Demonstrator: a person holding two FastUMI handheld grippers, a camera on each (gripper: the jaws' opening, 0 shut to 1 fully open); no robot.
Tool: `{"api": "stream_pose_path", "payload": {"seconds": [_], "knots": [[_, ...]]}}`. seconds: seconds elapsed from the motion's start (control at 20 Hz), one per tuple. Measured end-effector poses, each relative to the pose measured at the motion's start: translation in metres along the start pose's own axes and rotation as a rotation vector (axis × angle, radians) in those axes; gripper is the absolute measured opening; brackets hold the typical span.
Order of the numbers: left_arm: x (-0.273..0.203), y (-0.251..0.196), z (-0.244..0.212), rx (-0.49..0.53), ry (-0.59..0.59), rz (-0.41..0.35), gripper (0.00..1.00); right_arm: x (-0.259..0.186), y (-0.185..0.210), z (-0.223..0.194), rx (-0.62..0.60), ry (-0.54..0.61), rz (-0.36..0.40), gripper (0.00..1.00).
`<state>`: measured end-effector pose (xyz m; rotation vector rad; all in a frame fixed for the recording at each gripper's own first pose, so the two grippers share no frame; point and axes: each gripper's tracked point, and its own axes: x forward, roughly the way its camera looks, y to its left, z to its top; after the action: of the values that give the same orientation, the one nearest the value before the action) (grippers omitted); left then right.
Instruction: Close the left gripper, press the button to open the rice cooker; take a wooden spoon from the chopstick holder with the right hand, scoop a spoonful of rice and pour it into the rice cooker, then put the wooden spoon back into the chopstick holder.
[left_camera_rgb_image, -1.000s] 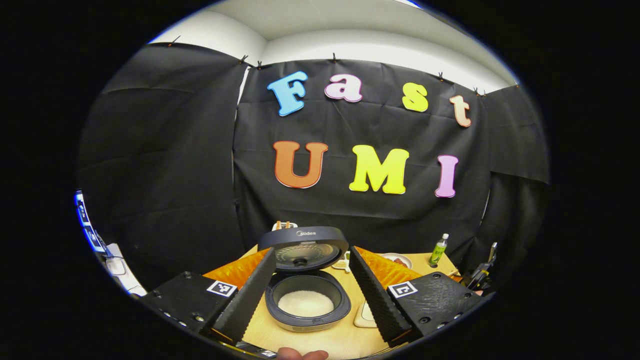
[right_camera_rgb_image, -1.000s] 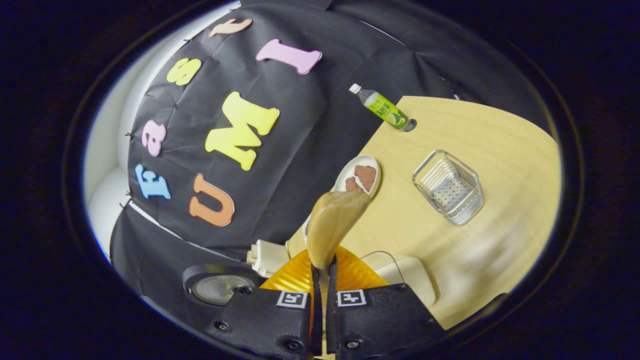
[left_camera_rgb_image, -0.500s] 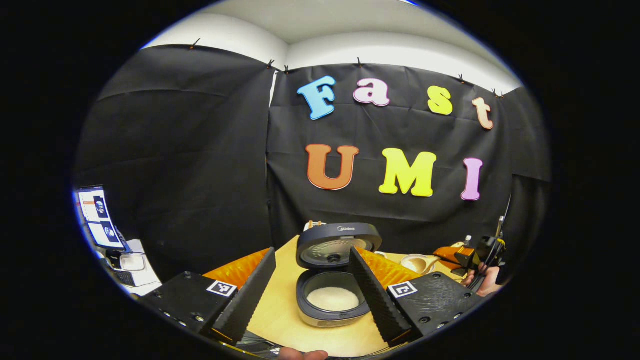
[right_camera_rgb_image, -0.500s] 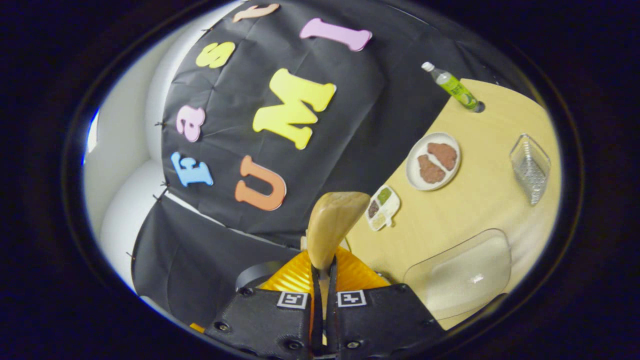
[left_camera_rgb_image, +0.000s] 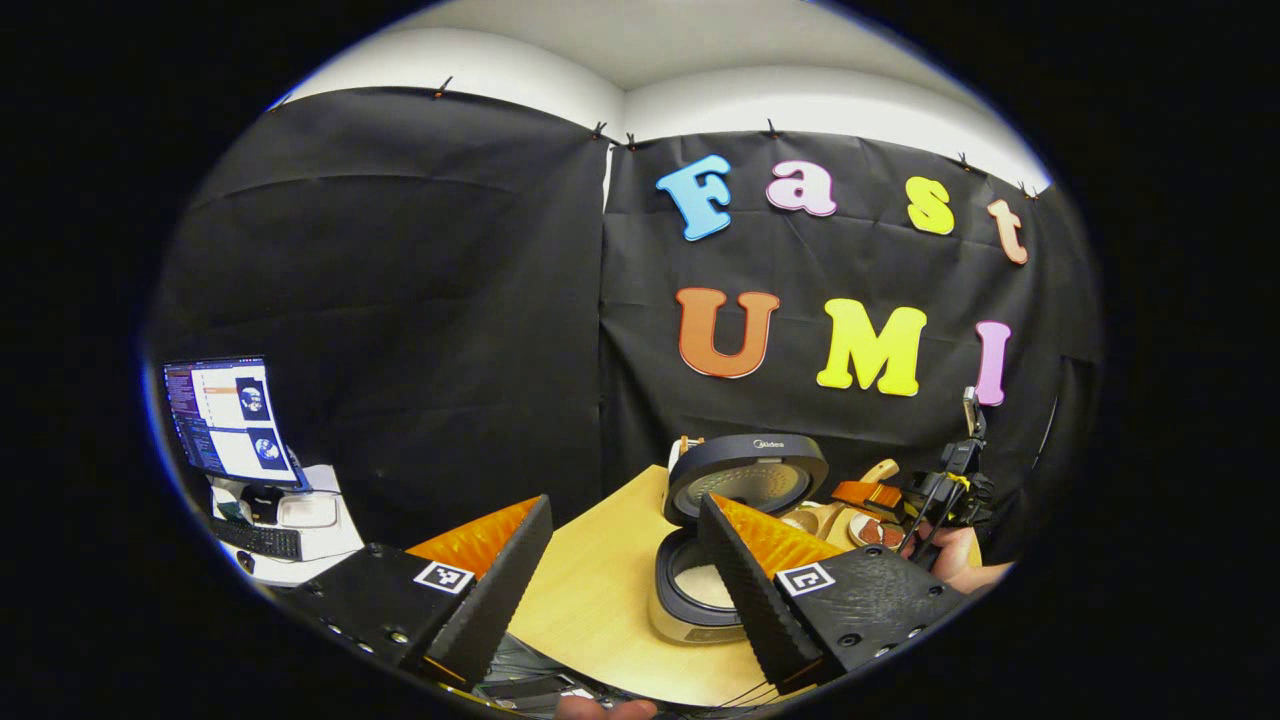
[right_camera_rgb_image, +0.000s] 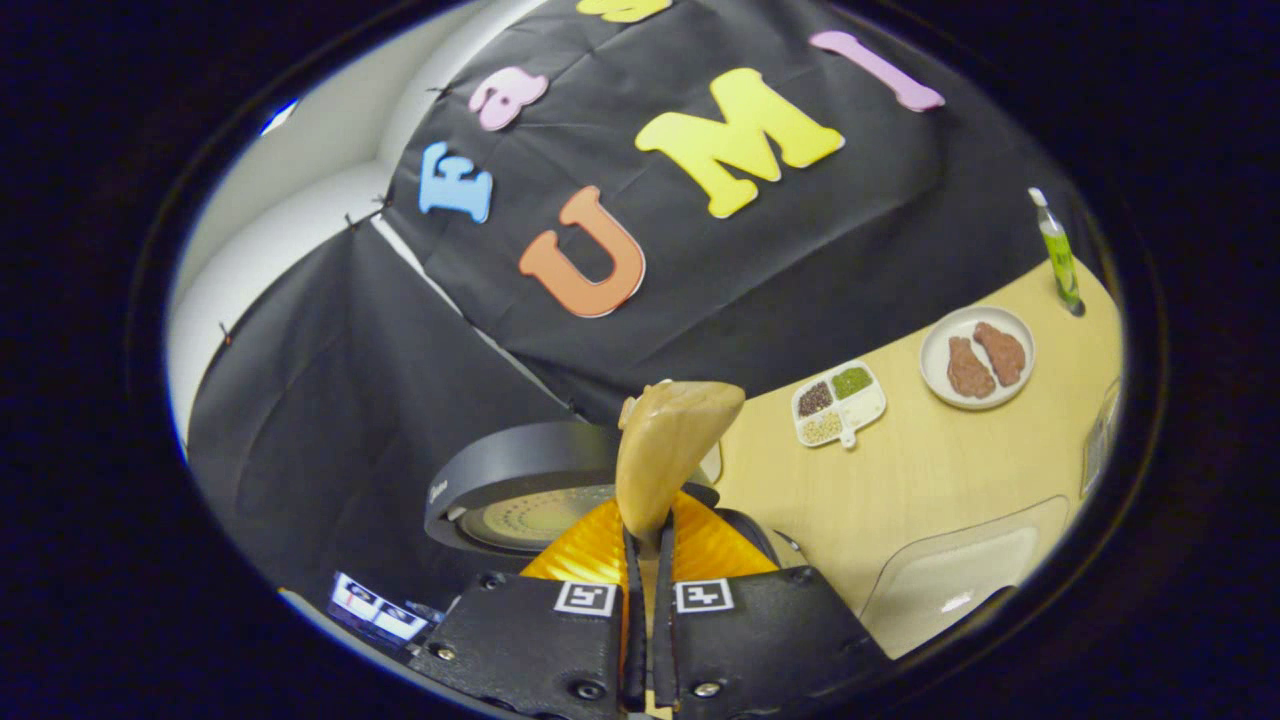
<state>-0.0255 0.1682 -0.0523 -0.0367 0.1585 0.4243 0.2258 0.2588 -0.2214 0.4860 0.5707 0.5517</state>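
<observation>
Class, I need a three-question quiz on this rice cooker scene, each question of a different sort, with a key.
1. True or false: the rice cooker lid is shut.
2. What do the right tongs hold? A) a bottle B) the wooden spoon C) a plate
3. Fill in: the left tongs stand ____.

Key: 1 false, the lid stands up, with rice in the pot. 2 B. 3 open, gripping nothing.

A green bottle (right_camera_rgb_image: 1056, 255) stands beyond a plate (right_camera_rgb_image: 977, 357) on the table (right_camera_rgb_image: 900, 480).
</observation>
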Motion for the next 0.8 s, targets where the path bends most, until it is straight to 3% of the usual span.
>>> {"api": "stream_pose_path", "payload": {"seconds": [0.25,0.8], "knots": [[-0.007,0.026,-0.004,-0.027,0.005,0.047,0.95,0.012,0.013,-0.021,-0.191,0.009,-0.032,0.08],[-0.006,0.040,0.001,-0.052,-0.010,0.033,0.95,0.005,0.045,-0.026,-0.616,-0.069,-0.082,0.08]]}}
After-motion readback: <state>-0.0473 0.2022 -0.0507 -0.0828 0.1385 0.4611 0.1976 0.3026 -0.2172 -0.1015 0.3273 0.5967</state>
